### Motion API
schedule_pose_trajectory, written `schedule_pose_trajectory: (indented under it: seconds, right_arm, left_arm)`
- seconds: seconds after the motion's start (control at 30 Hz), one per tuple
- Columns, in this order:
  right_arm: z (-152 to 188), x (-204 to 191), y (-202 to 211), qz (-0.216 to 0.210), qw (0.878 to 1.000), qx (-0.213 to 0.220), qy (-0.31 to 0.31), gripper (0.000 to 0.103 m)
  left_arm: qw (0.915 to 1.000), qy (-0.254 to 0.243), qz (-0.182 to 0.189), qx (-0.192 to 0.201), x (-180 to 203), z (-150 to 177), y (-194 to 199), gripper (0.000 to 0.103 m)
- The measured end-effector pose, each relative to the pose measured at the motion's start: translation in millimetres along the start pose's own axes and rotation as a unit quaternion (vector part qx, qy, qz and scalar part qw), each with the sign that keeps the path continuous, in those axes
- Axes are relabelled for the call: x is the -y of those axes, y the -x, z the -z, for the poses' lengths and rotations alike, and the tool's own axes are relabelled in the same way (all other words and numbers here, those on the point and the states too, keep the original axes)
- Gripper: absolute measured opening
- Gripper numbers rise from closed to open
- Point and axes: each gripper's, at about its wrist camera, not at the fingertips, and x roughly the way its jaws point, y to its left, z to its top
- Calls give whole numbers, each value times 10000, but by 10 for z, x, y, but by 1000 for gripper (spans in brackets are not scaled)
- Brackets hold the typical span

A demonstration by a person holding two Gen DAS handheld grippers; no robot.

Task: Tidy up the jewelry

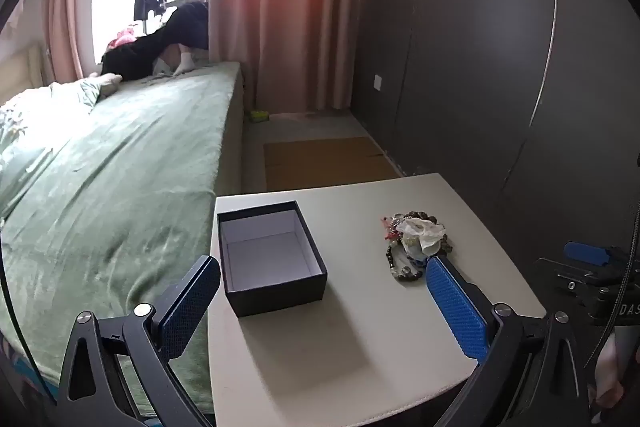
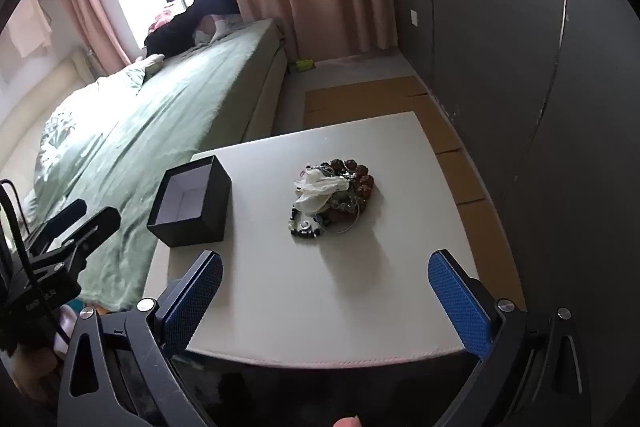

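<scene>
A pile of jewelry [image 1: 414, 245], beaded bracelets with a white crumpled piece on top, lies on the white table [image 1: 340, 327]. An open, empty black box [image 1: 270, 257] with a white inside stands on the table's left side. My left gripper [image 1: 322, 291] is open and empty, held above the table's near part, with the box between its fingers' lines. In the right wrist view the pile [image 2: 332, 197] lies mid-table and the box [image 2: 192, 201] stands to its left. My right gripper [image 2: 324, 291] is open and empty, short of the pile.
A bed with a green cover [image 1: 112, 167] runs along the table's left side. A dark wardrobe wall [image 1: 480, 67] stands to the right. Cardboard sheets [image 1: 324, 163] lie on the floor beyond the table. Pink curtains [image 1: 280, 7] hang at the back.
</scene>
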Motion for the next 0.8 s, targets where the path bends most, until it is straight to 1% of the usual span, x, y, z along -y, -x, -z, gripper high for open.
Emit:
schedule_pose_trajectory:
  seconds: [0.1,0.13,0.23,0.3,0.33,0.5,0.8]
  right_arm:
    - [-1,0,-4,-39,10000,-10,-47,103]
    - [1,-30,6,-11,10000,26,13,103]
    - [-11,-43,63,34,9999,76,69,103]
    - [-18,-41,53,30,10000,35,87,103]
    - [4,-95,50,97,9999,43,126,103]
    - [-25,-88,7,53,10000,13,44,103]
    - [-54,-58,37,35,10000,80,-48,103]
  left_arm:
    - [10000,-2,-20,90,33,19,39,103]
    - [10000,-46,3,-80,59,4,-76,102]
    - [9999,38,107,-89,76,-36,-73,101]
    - [9997,130,197,-50,-10,-40,-65,99]
    - [9996,147,220,-34,-32,-44,-60,99]
    - [9998,103,188,4,-3,-54,-40,99]
    - [9994,159,292,14,-30,-66,-30,99]
